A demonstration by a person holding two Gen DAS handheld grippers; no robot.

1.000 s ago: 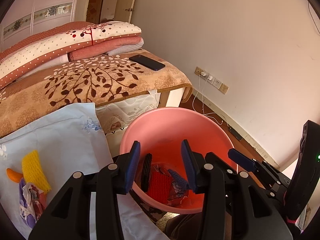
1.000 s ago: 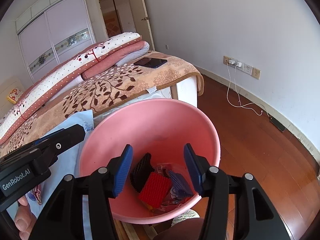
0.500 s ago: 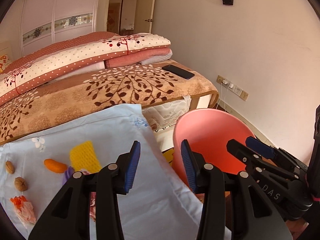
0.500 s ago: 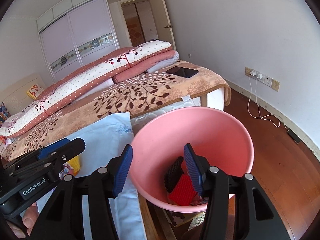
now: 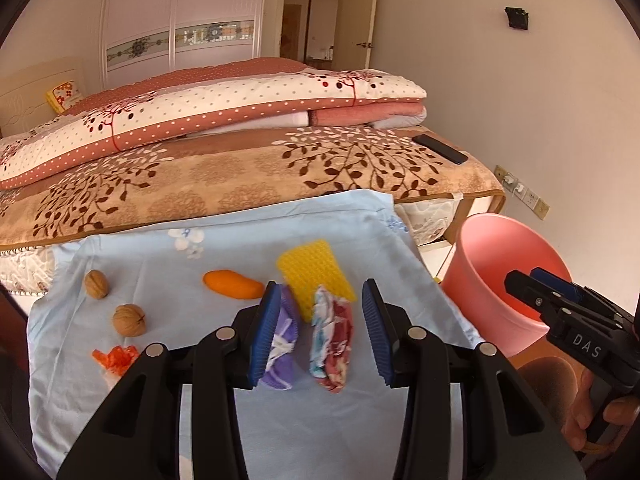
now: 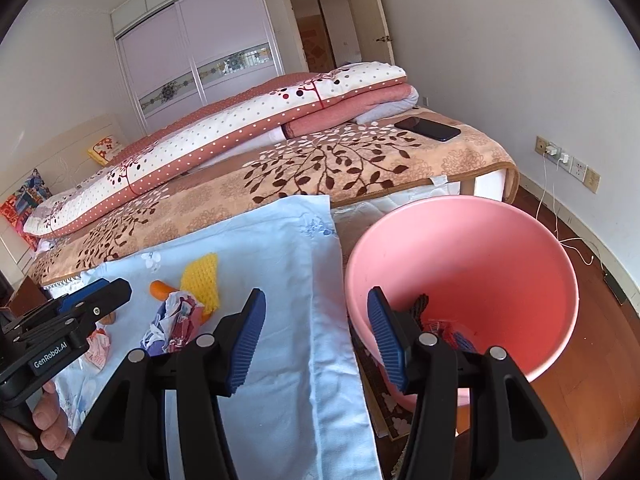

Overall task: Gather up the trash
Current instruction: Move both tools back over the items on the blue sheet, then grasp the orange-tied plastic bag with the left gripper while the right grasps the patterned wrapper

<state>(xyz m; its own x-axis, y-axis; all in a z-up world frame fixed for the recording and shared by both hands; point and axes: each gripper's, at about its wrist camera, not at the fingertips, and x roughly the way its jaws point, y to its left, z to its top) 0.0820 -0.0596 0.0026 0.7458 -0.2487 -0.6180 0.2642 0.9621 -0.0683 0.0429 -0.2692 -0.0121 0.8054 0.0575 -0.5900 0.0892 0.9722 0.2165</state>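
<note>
A pale blue cloth lies over the bed's near edge. On it rest a yellow foam net, an orange piece, two walnuts, an orange-white scrap, a purple wrapper and a red-patterned wrapper. My left gripper hangs open above the two wrappers, apart from them. My right gripper stands open and empty over the cloth's right edge, beside the pink bucket, which holds red and black trash.
The bed carries a brown leaf-patterned blanket, folded quilts and a black phone. Wall sockets with a charger cable sit at the right over wooden floor. A wardrobe and a doorway stand behind.
Both grippers have swung left from over the bucket toward the cloth. The left one now hangs above the wrappers; the bucket has slid to the right in both views. Jaws unchanged.
</note>
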